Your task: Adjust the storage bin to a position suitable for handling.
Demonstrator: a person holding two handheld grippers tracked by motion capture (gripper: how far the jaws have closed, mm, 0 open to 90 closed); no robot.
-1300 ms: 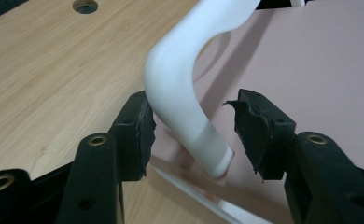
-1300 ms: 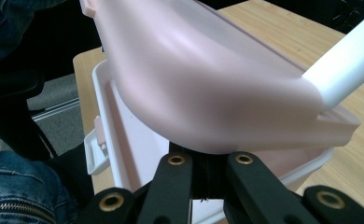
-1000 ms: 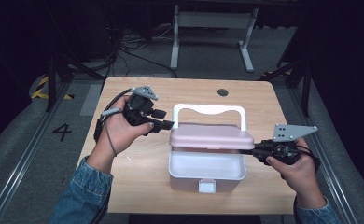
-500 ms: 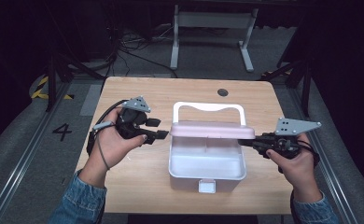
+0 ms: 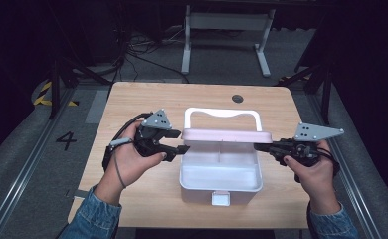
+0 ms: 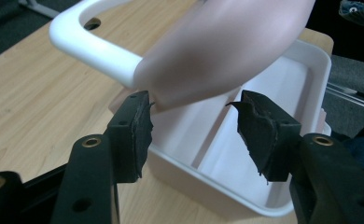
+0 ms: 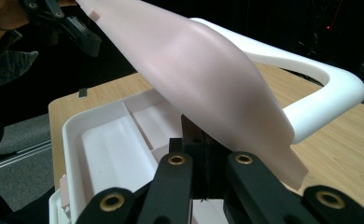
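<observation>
White box (image 5: 221,174) sits mid-table (image 5: 147,97), nearer the person's edge, and its pink lid (image 5: 227,135) is up, raised off the front and tilted back toward the white handle (image 5: 221,113) that lies flat behind it. Inside, the tray is bare white plastic: a long compartment along one side, and a ridge dividing off smaller sections at the other, as the right gripper view shows them (image 7: 119,135); nothing lies in any of them that I can see, though the lid hides the back part. A small white latch tab (image 5: 220,198) sticks out at the front wall. Right gripper (image 5: 259,147) is at the lid's right end, jaws pinched tight together on that lid's edge, with the pink shell (image 7: 203,79) rising just above them. Left gripper (image 5: 181,148) is at the lid's left end, jaws spread and just been opening; the lid's corner (image 6: 227,46) hangs between the pads (image 6: 138,133) and seems barely to graze one, but no squeeze on it.
</observation>
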